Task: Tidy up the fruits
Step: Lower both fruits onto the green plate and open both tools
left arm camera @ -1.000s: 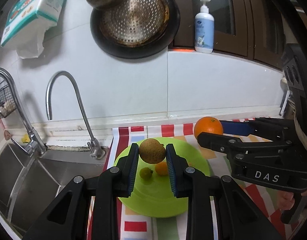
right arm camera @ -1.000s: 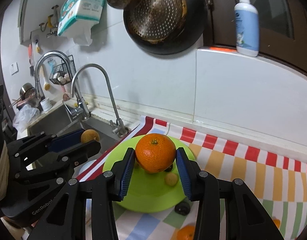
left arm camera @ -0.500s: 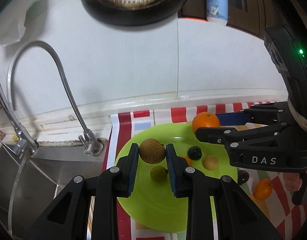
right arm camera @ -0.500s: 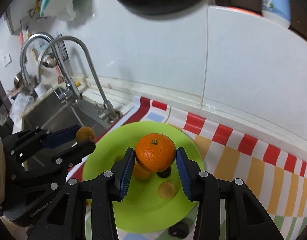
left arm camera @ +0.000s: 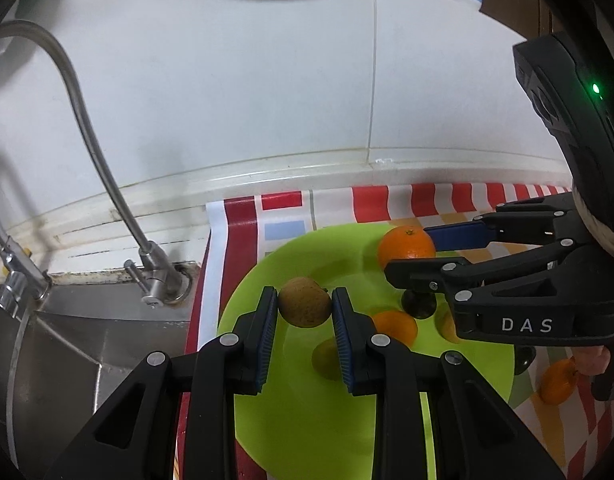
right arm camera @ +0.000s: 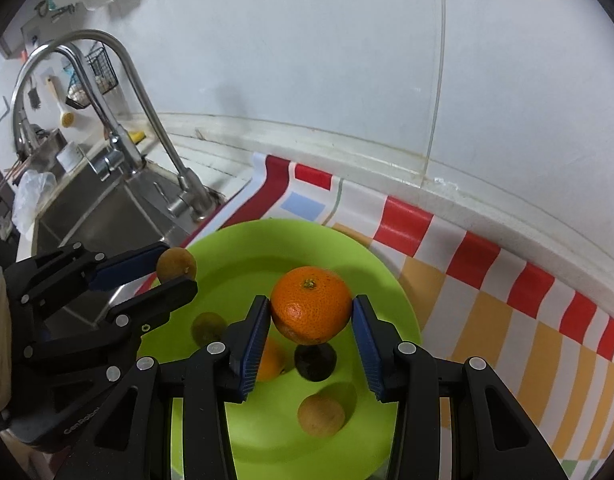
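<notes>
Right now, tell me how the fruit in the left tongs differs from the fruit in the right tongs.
The brown fruit in the left tongs is dull tan; the orange in the right tongs is bright and pitted. The brown fruit is smaller than the orange. Both are round, clamped and held over the green plate.

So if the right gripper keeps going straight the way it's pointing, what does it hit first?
Probably the small dark fruit on the green plate: it lies right beneath the orange that the right gripper holds. Depth is hard to judge in this fisheye view.
</notes>
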The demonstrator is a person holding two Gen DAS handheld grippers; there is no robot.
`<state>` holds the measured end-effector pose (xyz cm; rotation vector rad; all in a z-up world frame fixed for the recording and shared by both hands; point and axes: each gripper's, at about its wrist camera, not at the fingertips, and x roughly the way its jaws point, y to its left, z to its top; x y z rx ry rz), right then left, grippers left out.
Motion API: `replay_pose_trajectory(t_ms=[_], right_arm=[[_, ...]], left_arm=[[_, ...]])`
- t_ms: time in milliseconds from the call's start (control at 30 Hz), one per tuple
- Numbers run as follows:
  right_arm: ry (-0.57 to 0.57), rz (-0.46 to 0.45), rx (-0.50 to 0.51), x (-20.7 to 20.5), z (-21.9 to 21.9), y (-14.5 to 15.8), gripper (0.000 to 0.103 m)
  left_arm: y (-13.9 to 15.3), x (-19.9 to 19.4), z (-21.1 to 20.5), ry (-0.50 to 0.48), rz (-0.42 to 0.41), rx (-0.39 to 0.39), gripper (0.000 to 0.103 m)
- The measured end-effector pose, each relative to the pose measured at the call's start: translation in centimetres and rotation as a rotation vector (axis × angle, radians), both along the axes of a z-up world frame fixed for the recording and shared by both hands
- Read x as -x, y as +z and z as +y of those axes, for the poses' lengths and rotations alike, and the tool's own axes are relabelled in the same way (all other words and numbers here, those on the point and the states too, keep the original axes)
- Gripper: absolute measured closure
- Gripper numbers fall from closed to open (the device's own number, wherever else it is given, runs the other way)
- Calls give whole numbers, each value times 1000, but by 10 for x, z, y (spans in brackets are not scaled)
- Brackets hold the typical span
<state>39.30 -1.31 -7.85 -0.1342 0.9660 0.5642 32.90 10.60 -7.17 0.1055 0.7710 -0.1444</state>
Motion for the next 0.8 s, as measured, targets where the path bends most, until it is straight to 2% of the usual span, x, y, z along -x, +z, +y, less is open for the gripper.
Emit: replay_pose_trajectory(t_ms=[100, 167, 333, 600, 667, 733, 800], right_arm=[[-1, 5, -1, -3, 0, -3, 60], [-1, 2, -4, -2, 0, -3, 60], [-13, -8, -18, 3, -6, 3, 59], [-18, -118, -42, 34, -17, 36, 59], [-23, -148, -48, 45, -20, 46, 56], [-34, -178, -57, 59, -25, 55, 51], [-45, -203, -52, 69, -28, 63, 51]], left_arm=[[-2, -3, -2, -6, 4, -15, 74], [-1, -3, -1, 5, 2, -22, 69], [5, 4, 2, 31, -5, -22, 69], [32, 38, -3, 55, -53, -21, 63], [42, 49, -5, 62, -76, -19, 62], [51, 61, -6, 64, -94, -2, 56], [57, 72, -7, 64, -108, 11, 49]])
